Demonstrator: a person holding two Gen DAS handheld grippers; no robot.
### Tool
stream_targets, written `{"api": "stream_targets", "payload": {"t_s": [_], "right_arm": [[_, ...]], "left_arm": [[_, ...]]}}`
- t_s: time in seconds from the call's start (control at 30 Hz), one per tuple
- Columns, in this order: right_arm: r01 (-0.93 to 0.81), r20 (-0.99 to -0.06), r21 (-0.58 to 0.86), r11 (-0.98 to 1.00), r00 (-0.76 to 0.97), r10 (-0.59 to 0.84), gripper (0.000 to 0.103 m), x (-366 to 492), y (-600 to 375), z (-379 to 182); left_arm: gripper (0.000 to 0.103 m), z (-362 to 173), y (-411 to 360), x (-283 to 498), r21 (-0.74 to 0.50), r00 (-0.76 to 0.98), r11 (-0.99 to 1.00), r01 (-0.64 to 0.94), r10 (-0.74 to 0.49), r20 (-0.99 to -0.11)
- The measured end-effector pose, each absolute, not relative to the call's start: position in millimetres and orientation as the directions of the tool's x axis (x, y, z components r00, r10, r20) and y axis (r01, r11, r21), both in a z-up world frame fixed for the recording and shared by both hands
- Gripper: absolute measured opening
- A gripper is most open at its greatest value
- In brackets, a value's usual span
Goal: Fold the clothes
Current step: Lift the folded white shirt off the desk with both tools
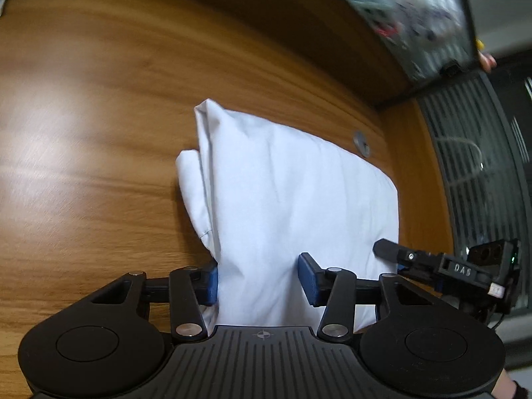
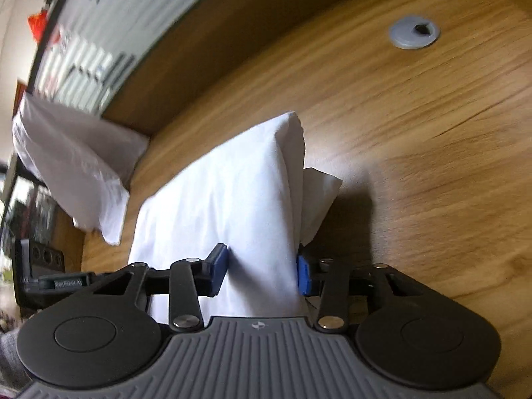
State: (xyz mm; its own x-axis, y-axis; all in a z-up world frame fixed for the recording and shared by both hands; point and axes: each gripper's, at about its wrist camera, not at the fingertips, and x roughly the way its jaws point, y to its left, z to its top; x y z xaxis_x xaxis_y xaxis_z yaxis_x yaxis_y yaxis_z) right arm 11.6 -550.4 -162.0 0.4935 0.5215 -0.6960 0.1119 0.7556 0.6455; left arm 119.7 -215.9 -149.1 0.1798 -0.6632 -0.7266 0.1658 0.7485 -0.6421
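Note:
A folded white garment [image 1: 286, 199] lies on the wooden table [image 1: 83, 133]. My left gripper [image 1: 259, 282] is shut on its near edge, with the cloth bunched between the blue pads [image 1: 307, 279]. My right gripper [image 2: 262, 272] is shut on the same white garment [image 2: 226, 199] at another part of the near edge. The right gripper also shows at the right of the left wrist view [image 1: 392, 249]. The cloth rises in a ridge from each gripper toward the far folded edge.
A second white cloth [image 2: 73, 166] lies crumpled at the far left against the table's raised back. A grey cable grommet [image 2: 414, 31] is set in the table. A dark slatted panel [image 1: 482, 166] stands beyond the table's right edge.

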Motion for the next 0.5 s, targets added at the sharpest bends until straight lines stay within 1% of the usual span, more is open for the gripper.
{"api": "stream_targets", "payload": {"t_s": [0.13, 0.37, 0.5], "right_arm": [[0.162, -0.683, 0.644, 0.748, 0.562, 0.466, 0.046, -30, -561, -139], [0.248, -0.654, 0.646, 0.722, 0.668, 0.355, 0.047, -102, -581, -99], [0.307, -0.638, 0.645, 0.700, 0.720, 0.272, 0.047, -151, -589, -79]], "left_arm": [[0.050, -123, -239, 115, -0.620, 0.176, 0.738, 0.268, -0.670, -0.721], [0.050, -89, -280, 100, -0.608, 0.076, 0.665, 0.433, -0.700, -0.710], [0.050, -76, -307, 84, -0.613, -0.003, 0.585, 0.532, -0.722, -0.692]]}}
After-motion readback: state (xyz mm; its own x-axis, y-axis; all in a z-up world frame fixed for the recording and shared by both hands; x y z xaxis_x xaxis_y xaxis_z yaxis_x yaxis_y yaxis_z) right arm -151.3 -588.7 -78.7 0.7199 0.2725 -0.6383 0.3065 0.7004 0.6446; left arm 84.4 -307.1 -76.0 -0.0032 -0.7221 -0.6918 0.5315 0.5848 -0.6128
